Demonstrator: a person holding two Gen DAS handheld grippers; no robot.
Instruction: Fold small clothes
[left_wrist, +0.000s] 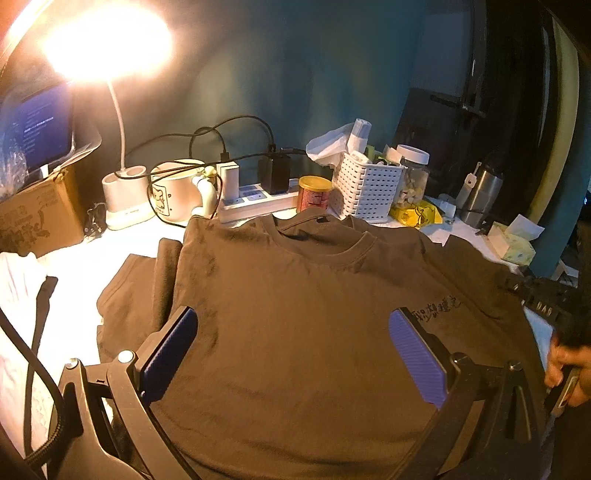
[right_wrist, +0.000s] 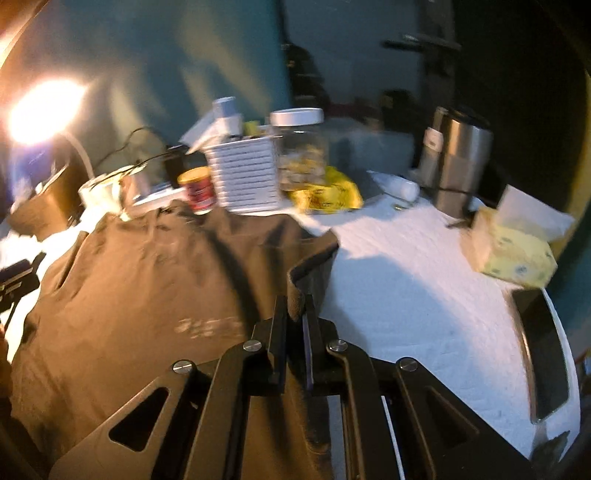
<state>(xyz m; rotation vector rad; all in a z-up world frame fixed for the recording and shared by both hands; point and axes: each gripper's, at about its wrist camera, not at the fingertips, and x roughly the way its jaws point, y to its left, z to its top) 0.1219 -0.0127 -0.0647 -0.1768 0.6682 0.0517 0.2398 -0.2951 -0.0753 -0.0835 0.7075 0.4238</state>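
Observation:
A brown T-shirt (left_wrist: 295, 314) lies face up on the white-covered table, neck toward the clutter at the back, with small dark lettering on its chest. My left gripper (left_wrist: 291, 354) hovers over the shirt's middle, its blue pads (left_wrist: 170, 354) wide apart and nothing between them. In the right wrist view the same T-shirt (right_wrist: 129, 295) spreads to the left. My right gripper (right_wrist: 297, 317) is shut on the T-shirt's right sleeve edge, and the cloth rises in a fold between its fingers. A hand (left_wrist: 565, 365) grips the right tool at the far right of the left wrist view.
Along the back stand a lit desk lamp (left_wrist: 122, 177), a mug (left_wrist: 177, 192), a power strip (left_wrist: 258, 199), a red can (left_wrist: 314, 194), a white basket (left_wrist: 369, 188), a jar (left_wrist: 412, 177) and a steel flask (left_wrist: 480, 195). A tissue pack (right_wrist: 513, 251) and a dark phone (right_wrist: 543, 354) lie right.

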